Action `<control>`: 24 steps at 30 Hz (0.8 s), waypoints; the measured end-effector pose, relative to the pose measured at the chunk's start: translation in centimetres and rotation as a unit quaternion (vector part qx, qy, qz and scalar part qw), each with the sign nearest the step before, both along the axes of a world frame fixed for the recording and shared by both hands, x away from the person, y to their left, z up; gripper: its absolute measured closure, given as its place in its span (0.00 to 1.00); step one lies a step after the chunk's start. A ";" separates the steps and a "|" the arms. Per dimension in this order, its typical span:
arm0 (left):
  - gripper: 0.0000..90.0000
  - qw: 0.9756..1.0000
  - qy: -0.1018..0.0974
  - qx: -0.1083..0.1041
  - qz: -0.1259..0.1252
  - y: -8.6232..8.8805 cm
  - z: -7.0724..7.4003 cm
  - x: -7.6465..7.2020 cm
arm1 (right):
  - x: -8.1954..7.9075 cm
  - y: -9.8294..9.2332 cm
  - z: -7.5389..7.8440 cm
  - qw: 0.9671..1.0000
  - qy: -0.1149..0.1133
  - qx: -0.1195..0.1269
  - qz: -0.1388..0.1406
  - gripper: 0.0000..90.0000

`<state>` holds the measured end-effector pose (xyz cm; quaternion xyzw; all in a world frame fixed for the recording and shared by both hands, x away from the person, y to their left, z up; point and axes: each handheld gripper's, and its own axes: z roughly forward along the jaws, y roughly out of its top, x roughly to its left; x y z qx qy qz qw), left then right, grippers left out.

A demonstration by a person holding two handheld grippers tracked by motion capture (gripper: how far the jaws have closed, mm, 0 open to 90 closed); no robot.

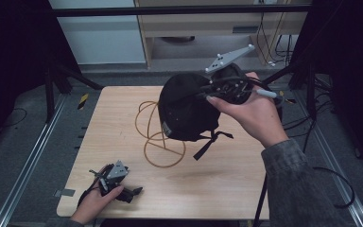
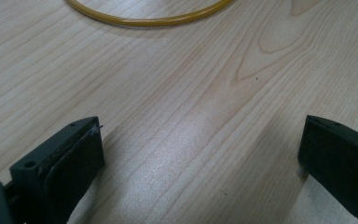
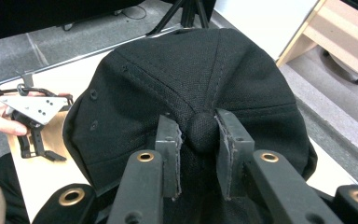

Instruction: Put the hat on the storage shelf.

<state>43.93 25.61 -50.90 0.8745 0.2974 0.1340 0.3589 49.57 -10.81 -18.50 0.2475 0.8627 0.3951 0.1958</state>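
The black cap hangs in the air above the far right part of the table, at about one o'clock from the table's centre in the high view. My right gripper has it by the crown button: the jaws are drawn in close and pinch that small knob between the pads, with the cloth panels spreading away beyond them.

I judge the cap light and soft. The crown sags around the grip, and the back strap dangles loose toward five o'clock. The cloth should not slip much, but the button is a small, rounded hold, and the cap may swing or twist about it. The brim, or the stiffer band at the front, would give a firmer purchase if a second hold is wanted. Nothing about it looks fragile.

Beneath and to the left of the cap, a yellow cable lies in loops on the table. The strap hangs near it and could snag.

My left gripper rests at the near left corner, about seven o'clock, jaws spread wide over bare wood and holding nothing.
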 end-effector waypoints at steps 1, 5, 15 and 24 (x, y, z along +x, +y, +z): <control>0.00 1.000 0.000 0.000 0.000 0.0 0.0 0.0 | 0.2 0.2 0.0 1.000 0.001 0.000 0.000 0.81; 0.00 1.000 0.000 0.000 0.000 0.0 0.0 0.0 | 1.2 1.1 0.0 1.000 0.002 -0.014 -0.001 0.81; 0.00 1.000 0.001 -0.001 0.000 0.0 0.0 0.0 | 2.0 2.3 0.1 1.000 0.007 -0.017 0.000 0.81; 0.00 1.000 0.001 0.000 0.000 0.0 0.0 0.0 | 2.6 3.0 0.0 1.000 0.010 -0.017 0.001 0.81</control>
